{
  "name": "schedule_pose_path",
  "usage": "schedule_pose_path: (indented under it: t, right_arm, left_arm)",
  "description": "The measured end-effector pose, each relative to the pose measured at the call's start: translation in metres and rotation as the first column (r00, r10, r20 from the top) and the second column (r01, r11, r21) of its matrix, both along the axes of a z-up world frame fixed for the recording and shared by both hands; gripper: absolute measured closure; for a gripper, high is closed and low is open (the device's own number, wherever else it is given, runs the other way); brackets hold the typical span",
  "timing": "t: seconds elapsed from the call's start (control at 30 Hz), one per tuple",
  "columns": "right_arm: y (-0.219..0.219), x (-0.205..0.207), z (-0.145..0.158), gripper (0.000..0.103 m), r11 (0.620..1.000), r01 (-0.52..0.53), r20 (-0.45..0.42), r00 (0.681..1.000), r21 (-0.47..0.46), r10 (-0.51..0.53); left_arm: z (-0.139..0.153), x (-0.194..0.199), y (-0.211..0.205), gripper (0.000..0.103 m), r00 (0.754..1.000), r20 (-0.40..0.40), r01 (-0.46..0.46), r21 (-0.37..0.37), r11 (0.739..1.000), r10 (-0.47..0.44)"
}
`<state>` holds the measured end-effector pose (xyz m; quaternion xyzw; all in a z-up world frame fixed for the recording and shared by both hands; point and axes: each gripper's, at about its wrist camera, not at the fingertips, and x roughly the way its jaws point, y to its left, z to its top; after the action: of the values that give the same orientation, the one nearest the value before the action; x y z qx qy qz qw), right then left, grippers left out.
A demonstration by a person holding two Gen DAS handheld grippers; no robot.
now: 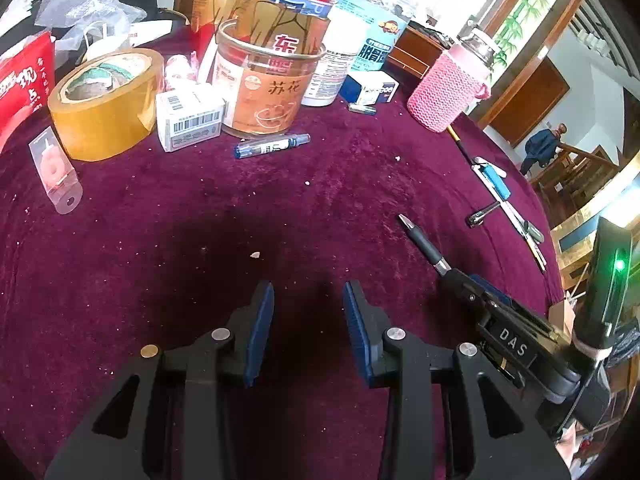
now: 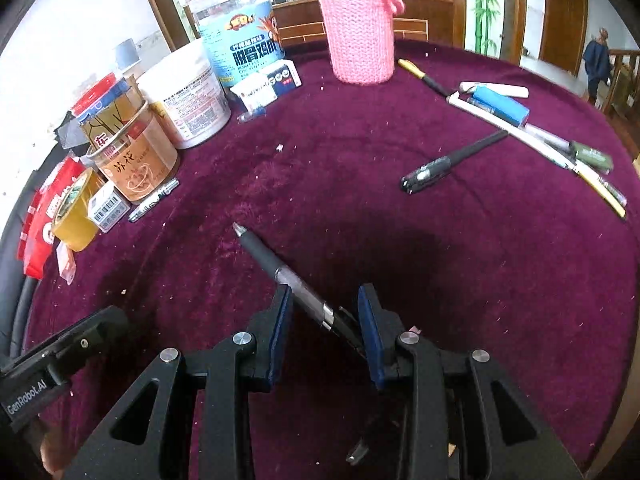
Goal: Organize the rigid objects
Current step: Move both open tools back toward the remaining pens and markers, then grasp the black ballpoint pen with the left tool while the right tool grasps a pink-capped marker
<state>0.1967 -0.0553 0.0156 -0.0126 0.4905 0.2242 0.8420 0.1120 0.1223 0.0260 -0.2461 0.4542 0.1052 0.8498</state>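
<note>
My right gripper [image 2: 324,300] is shut on a black pen [image 2: 276,268] that lies slanted between its blue pads, tip pointing far left, above the purple tablecloth. The same pen [image 1: 424,246] shows in the left wrist view, sticking out of the right gripper [image 1: 472,284]. My left gripper [image 1: 308,300] is open and empty over bare cloth. A second black pen [image 2: 452,162] lies ahead on the right. A row of pens, markers and a blue lighter [image 2: 500,108] lies at the far right. A blue-labelled pen [image 1: 272,145] lies by the open clear jar [image 1: 266,84].
A pink knitted bottle sleeve [image 2: 360,28] stands at the back. Jars and tubs [image 2: 188,96], a tape roll [image 1: 106,102], small boxes [image 1: 190,120] and red packets [image 1: 24,80] crowd the left. The round table's edge [image 2: 624,184] curves close on the right.
</note>
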Motion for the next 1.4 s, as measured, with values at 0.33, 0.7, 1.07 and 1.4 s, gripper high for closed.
schedule_pose_path:
  t: [0.33, 0.7, 1.07, 1.4]
  right_arm:
    - [-0.005, -0.043, 0.021, 0.071, 0.968, -0.127, -0.090, 0.985, 0.217, 0.149]
    - [-0.092, -0.016, 0.031, 0.069, 0.998, -0.005, -0.010, 1.000, -0.064, 0.005]
    - [-0.084, -0.018, 0.002, 0.077, 0.975, -0.073, -0.058, 0.996, -0.208, 0.062]
    - [-0.129, -0.047, 0.048, 0.091, 0.968, 0.250, 0.092, 0.965, -0.018, -0.247]
  left_arm:
    - [-0.003, 0.002, 0.002, 0.069, 1.000, -0.009, 0.003, 0.000, 1.000, -0.003]
    - [0.001, 0.006, -0.021, 0.069, 0.992, 0.023, 0.125, 0.016, 0.992, -0.125]
    - [0.001, 0.007, -0.027, 0.069, 0.987, 0.026, 0.156, 0.026, 0.987, -0.157]
    - [0.004, 0.008, -0.036, 0.069, 0.976, 0.059, 0.211, 0.023, 0.977, -0.212]
